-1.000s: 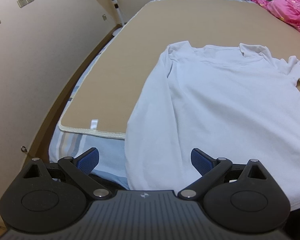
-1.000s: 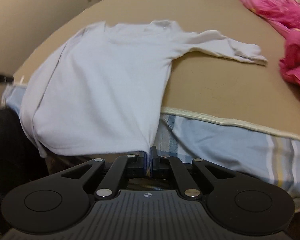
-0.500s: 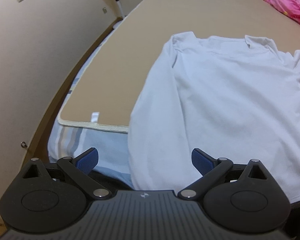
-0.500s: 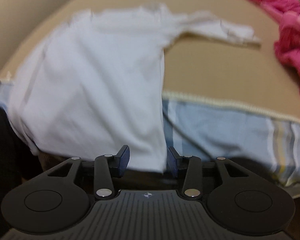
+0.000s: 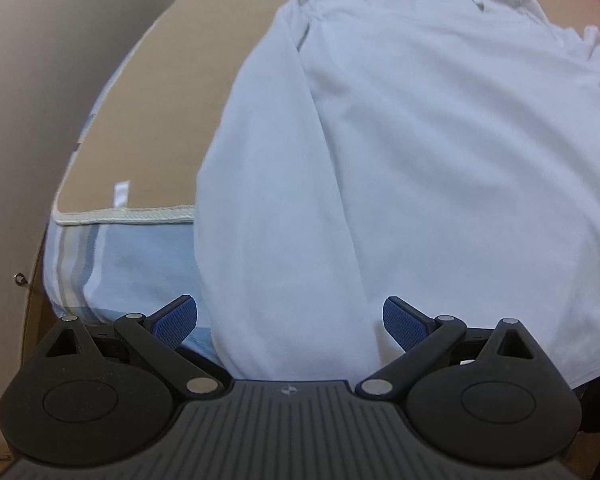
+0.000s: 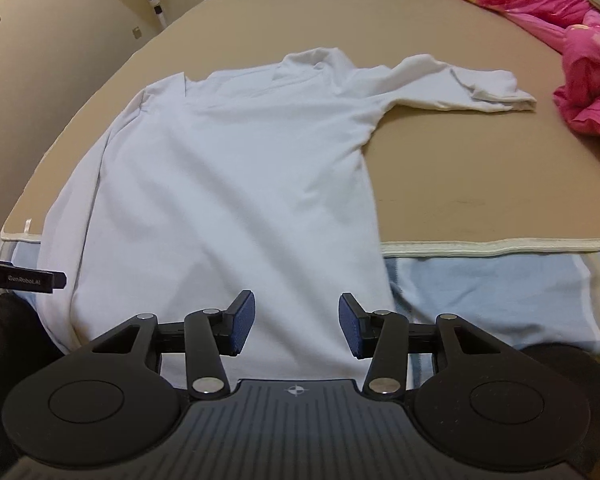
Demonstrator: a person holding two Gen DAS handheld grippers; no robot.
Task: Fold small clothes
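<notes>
The left gripper points steeply down, its blue-padded fingers spread wide — nothing pressed between them. The right gripper also tilts down; its jaws have just been opening and now stand about half apart, pads gripping nothing. In the right wrist view, the left gripper's black edge shows at 9 o'clock.

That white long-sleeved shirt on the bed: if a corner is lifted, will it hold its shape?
Probably not. The white shirt drapes limply over the mat's edge, so it likely sags. Its outstretched sleeve shows soft wrinkles, suggesting thin, light fabric that would trail.
</notes>
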